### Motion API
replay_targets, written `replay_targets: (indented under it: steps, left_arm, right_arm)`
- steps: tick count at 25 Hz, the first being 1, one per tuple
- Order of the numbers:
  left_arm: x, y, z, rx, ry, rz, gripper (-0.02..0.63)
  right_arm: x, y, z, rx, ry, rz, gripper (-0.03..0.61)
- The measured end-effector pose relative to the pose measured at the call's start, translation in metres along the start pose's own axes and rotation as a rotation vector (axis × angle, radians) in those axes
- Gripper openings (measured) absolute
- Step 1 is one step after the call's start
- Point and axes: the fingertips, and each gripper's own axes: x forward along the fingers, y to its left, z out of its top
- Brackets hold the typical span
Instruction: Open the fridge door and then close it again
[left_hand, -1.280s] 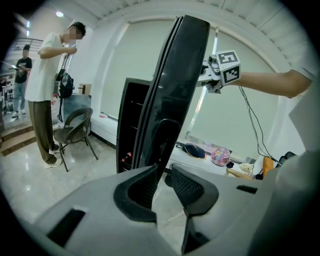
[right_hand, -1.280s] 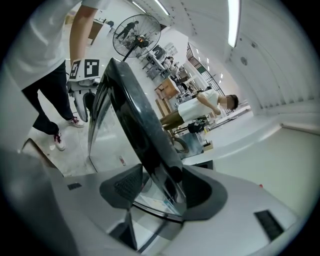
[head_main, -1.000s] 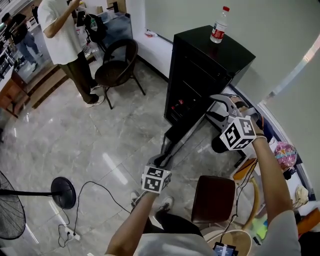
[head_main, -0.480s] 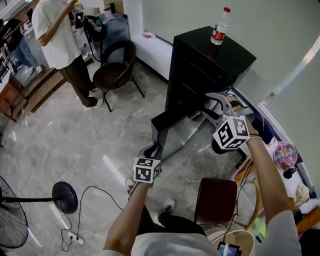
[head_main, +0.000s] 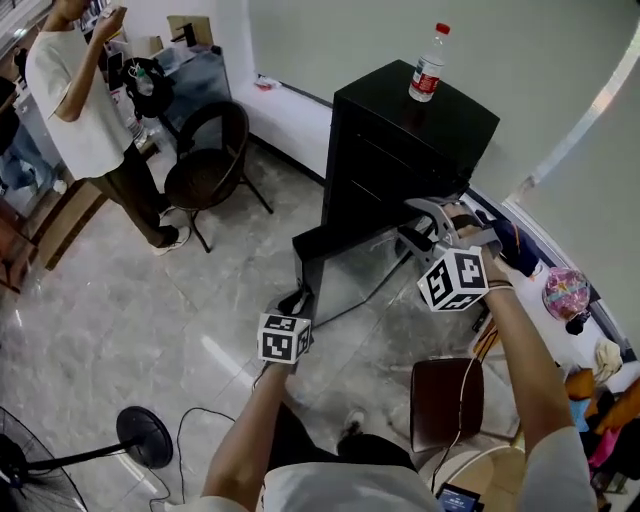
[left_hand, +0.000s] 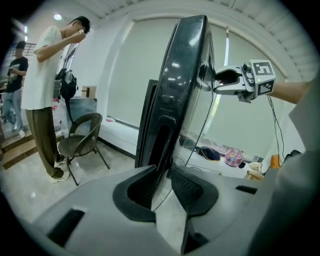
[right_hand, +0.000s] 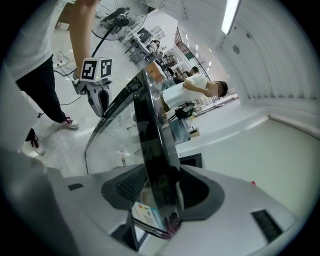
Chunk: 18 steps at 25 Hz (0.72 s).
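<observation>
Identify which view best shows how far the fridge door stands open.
The head view: the fridge door stands well clear of the black fridge. Both gripper views show only its edge, close up.

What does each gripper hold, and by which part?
The fridge door: left gripper grips its handle-side edge; right gripper is closing its jaws on the top edge.

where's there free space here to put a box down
The fridge top is bare except for the bottle near its far corner. The floor between the open fridge door, the black chair and the fan is free. Right of the fridge it is crowded: a brown chair and clutter along the wall.
</observation>
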Motion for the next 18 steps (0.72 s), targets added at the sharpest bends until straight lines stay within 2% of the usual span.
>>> replay_targets:
  steps: [18]
  left_arm:
    - [0.059, 0.078, 0.064, 0.124, 0.075, -0.202, 0.072]
  right_arm:
    - [0.052, -0.034, -0.007, 0.153, 0.207, -0.089, 0.212]
